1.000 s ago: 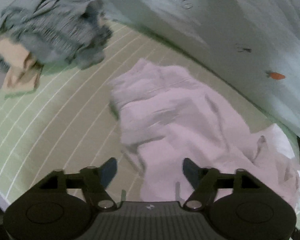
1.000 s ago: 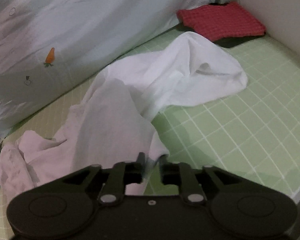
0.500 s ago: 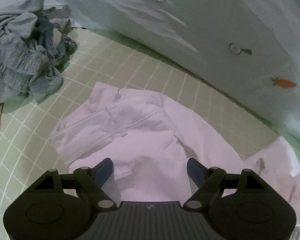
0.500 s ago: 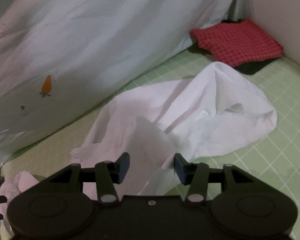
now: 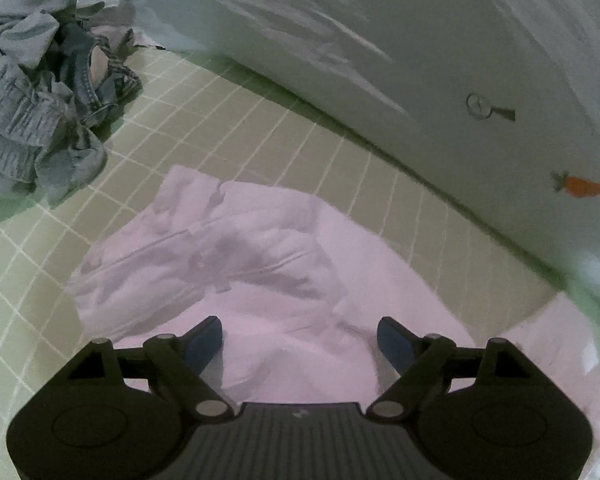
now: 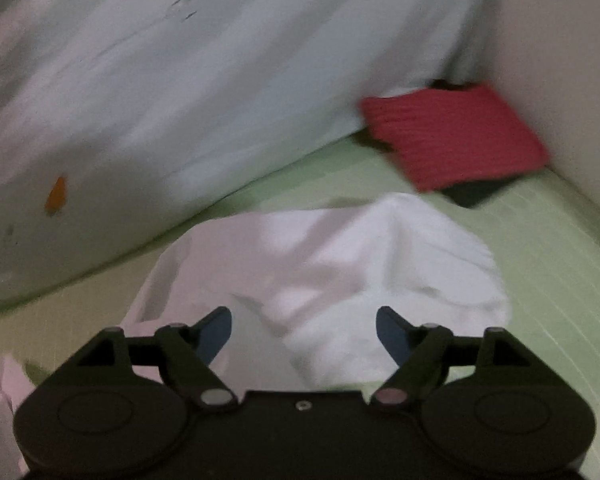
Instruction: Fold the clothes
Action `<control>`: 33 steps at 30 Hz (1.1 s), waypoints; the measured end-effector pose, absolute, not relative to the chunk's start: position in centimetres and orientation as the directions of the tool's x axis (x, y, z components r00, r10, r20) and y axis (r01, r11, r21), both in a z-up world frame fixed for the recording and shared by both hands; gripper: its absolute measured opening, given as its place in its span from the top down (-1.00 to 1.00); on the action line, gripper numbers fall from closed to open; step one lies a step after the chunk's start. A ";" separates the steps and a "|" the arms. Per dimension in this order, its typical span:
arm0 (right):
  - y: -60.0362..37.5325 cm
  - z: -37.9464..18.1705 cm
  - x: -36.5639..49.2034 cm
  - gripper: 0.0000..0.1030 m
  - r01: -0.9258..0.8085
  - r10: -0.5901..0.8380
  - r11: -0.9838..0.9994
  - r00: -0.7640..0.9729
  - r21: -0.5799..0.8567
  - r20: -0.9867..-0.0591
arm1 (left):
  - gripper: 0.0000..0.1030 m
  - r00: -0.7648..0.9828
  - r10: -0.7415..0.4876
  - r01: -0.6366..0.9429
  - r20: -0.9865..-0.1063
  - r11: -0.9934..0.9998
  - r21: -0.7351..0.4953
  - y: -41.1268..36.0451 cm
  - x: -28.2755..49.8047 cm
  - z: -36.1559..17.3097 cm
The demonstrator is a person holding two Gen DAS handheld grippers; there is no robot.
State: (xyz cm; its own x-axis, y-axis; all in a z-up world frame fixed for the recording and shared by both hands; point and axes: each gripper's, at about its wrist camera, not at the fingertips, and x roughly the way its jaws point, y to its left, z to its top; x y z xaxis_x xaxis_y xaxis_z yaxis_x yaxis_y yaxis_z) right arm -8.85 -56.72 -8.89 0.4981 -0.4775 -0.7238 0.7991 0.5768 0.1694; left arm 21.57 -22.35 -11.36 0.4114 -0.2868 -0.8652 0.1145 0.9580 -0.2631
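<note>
A pale pink-white garment (image 5: 236, 264) lies crumpled on the green checked sheet (image 5: 236, 120). In the left wrist view my left gripper (image 5: 300, 340) hovers over its wrinkled end, jaws wide, nothing pinched. The right wrist view shows the other end of the same garment (image 6: 360, 256), bunched into a white mound. My right gripper (image 6: 304, 334) hangs above that mound with its jaws opening, the cloth below them and not pressed by the pads.
A heap of grey and denim clothes (image 5: 40, 100) sits at the far left. A pale quilt with a carrot print (image 5: 420, 40) runs along the back. A folded red knit (image 6: 452, 136) lies on something dark in the far right corner by a white wall (image 6: 560, 60).
My right gripper let go of the white cloth edge and spread its jaws, moving in over the mound. My left gripper slid along the garment towards its wrinkled end, jaws staying wide.
</note>
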 end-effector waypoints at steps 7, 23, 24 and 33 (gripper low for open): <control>-57.6 -12.6 -2.4 -0.50 0.753 -0.363 0.640 0.473 0.154 -0.803 | -0.70 0.406 -0.344 0.186 -0.847 0.938 -0.292 -24.9 20.8 -10.7; -57.0 -13.2 -4.9 -0.21 0.778 -0.429 0.611 0.481 0.147 -0.764 | 0.79 0.429 -0.207 0.071 -0.879 0.978 -0.196 -19.2 18.7 -12.7; -57.0 -13.2 -4.6 -0.18 0.769 -0.426 0.624 0.484 0.139 -0.765 | 0.80 0.443 -0.198 0.052 -0.875 0.979 -0.195 -18.1 18.2 -12.5; -57.4 -15.0 -1.1 -0.02 0.684 -0.349 0.722 0.492 0.106 -0.797 | 0.80 0.469 -0.033 -0.207 -0.883 0.967 -0.146 -8.2 14.2 -13.5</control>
